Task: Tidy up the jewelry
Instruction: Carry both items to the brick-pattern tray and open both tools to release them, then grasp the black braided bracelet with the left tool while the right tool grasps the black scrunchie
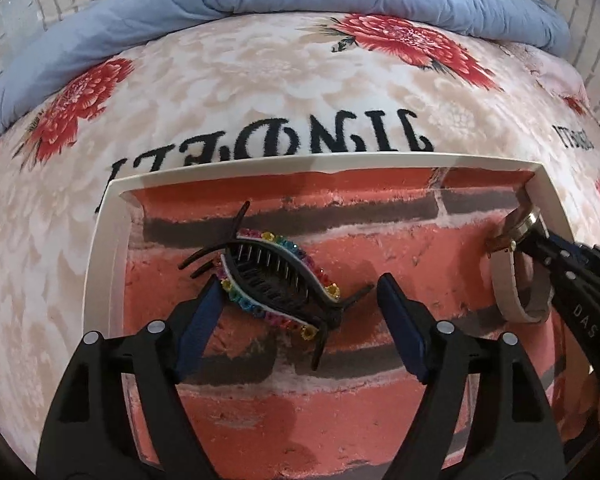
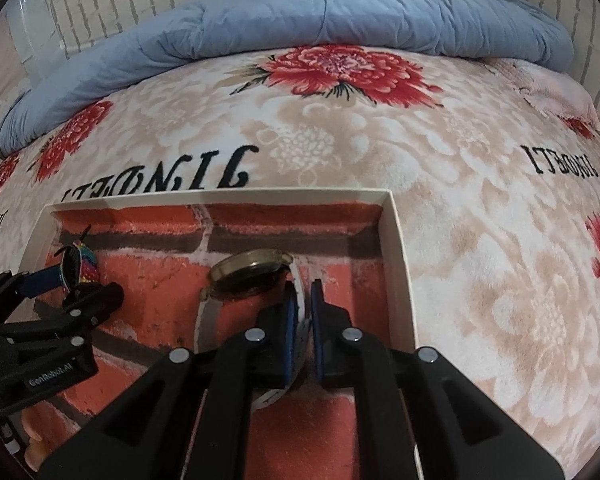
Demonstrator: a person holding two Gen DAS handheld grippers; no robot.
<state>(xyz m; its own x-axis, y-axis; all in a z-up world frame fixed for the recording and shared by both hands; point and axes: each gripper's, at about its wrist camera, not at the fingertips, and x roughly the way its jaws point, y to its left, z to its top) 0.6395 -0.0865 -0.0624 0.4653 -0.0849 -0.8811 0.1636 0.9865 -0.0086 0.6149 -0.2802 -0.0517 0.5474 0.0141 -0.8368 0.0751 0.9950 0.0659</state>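
Observation:
A black hair claw clip (image 1: pixel 278 276) with rainbow flower beads lies in a shallow white-rimmed tray (image 1: pixel 112 216) lined with a red brick print. My left gripper (image 1: pixel 300 300) is open, its fingers on either side of the clip, just above it. My right gripper (image 2: pixel 305 312) is shut on the strap of a wristwatch (image 2: pixel 248 270) with a gold case and pale strap, at the tray's right side. The watch (image 1: pixel 518 264) and right gripper also show at the right of the left wrist view. The clip (image 2: pixel 80 264) shows small in the right wrist view.
The tray (image 2: pixel 400 248) sits on a beige blanket with red flowers (image 2: pixel 340 68) and black lettering. A blue quilt (image 2: pixel 300 16) lies bunched at the far edge against a white brick wall.

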